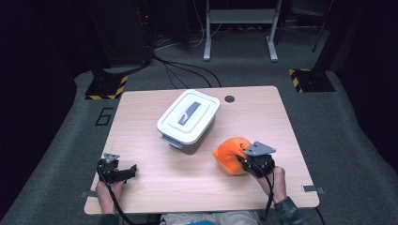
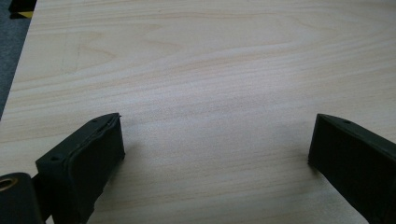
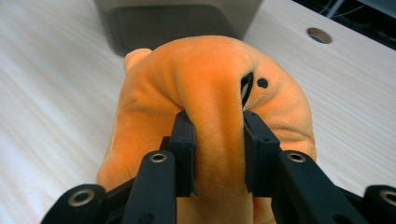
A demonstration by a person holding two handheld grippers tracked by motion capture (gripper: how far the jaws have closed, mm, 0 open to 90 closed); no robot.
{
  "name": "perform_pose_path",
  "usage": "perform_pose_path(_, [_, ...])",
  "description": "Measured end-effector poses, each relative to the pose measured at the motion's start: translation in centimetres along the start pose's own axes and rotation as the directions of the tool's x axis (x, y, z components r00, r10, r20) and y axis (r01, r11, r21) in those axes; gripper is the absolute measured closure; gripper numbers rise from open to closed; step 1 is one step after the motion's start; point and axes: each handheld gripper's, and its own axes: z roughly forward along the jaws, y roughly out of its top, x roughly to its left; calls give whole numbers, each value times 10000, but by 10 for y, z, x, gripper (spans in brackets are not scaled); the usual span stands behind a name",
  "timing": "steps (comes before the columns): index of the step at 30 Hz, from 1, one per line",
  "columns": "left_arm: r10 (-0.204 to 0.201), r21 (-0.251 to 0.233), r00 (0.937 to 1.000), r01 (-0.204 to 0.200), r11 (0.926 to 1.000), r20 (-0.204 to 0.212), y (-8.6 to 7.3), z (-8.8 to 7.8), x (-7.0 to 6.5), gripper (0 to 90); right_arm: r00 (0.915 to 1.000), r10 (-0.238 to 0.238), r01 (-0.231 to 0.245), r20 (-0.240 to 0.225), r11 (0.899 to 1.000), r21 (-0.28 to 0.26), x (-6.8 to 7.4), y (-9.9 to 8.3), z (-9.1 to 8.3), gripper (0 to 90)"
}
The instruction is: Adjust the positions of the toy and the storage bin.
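An orange plush toy (image 1: 228, 153) lies on the wooden table (image 1: 155, 187) at the right, just in front of a grey box with a white lid (image 1: 187, 119). My right gripper (image 1: 244, 160) is shut on a fold of the plush toy (image 3: 210, 93), whose fabric bulges between the two black jaws of the right gripper (image 3: 218, 140). At the table's front left my left gripper (image 1: 133, 169) rests low with its jaws wide apart. In the left gripper view the left gripper (image 2: 215, 144) has bare tabletop between its fingers.
The box's lid is closed, with a grey handle (image 1: 187, 112) on top. A round cable hole (image 1: 229, 99) sits near the table's far edge. Black cables (image 1: 183, 70) and a desk frame (image 1: 239, 28) stand on the floor beyond.
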Motion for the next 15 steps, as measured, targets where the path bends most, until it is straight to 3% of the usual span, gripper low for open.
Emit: perform_pose_path(15, [-4,-16,10000,4,10000,-5,0,0,0,30,9913,480,-497,1224,9987,105,-39,-5,-8,689])
